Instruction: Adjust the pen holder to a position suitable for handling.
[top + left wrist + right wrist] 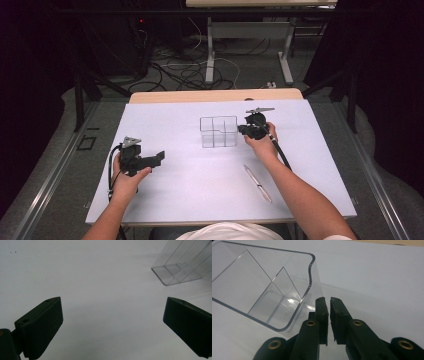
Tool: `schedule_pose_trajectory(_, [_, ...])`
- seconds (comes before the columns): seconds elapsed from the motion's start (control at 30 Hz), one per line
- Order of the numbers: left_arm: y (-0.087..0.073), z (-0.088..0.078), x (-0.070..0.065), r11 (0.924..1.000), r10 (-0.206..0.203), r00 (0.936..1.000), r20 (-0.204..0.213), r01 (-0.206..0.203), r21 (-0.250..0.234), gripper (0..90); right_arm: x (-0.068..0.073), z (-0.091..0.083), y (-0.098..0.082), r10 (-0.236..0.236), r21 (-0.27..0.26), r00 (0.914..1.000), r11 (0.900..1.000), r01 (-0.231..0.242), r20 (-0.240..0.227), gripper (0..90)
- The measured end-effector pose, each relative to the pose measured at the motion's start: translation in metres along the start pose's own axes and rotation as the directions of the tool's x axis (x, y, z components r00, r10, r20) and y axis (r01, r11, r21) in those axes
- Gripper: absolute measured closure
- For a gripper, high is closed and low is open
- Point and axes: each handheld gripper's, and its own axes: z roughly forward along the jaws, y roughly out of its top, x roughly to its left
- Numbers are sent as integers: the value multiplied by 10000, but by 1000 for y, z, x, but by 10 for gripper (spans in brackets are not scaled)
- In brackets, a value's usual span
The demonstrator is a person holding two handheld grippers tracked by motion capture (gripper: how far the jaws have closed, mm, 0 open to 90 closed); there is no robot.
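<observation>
A clear plastic box with inner dividers stands on the white table cover, and its compartments hold nothing. My right gripper sits just right of the box. In the right gripper view its jaws stand almost together with only a thin slit and nothing between them, right beside the box's wall. My left gripper rests at the left of the table, well away from the box. Its jaws are spread wide over bare white surface, with the box farther off.
A silver pen lies on the cover near the front right, beside the person's right forearm. The table's wooden edge shows at the back. Beyond it are cables on the floor and another table's legs.
</observation>
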Motion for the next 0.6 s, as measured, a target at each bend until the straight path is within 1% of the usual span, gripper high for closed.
schedule_pose_trajectory(0.1, [0,0,0,10000,-6,10000,19,6,10,25,-2,-8,1,20,-137,9998,9999,-23,-213,754])
schedule_pose_trajectory(0.17, [0,0,0,10000,-23,10000,40,23,-2,25,-3,-14,1,-26,-366,9995,9993,14,-319,721])
schedule_pose_trajectory(0.27, [1,0,0,10000,-33,10000,43,33,-16,25,-5,-23,-1,-81,-563,9984,9984,49,-565,672])
schedule_pose_trajectory(0.3, [0,0,0,10000,-33,10000,41,34,-17,25,-5,-26,-1,39,-618,9977,9981,-80,-671,662])
schedule_pose_trajectory(0.4, [1,0,0,10000,-42,10000,6,42,7,25,-5,-35,-2,-121,-730,9968,9973,63,-792,636])
schedule_pose_trajectory(0.5, [0,0,-1,10000,-53,10000,-8,53,-39,25,-4,-42,-4,-311,-896,9951,9957,226,-941,575])
schedule_pose_trajectory(0.6, [-1,0,-1,10000,-32,10000,-28,32,-5,25,-4,-48,-6,-461,-1039,9923,9940,341,-1148,542])
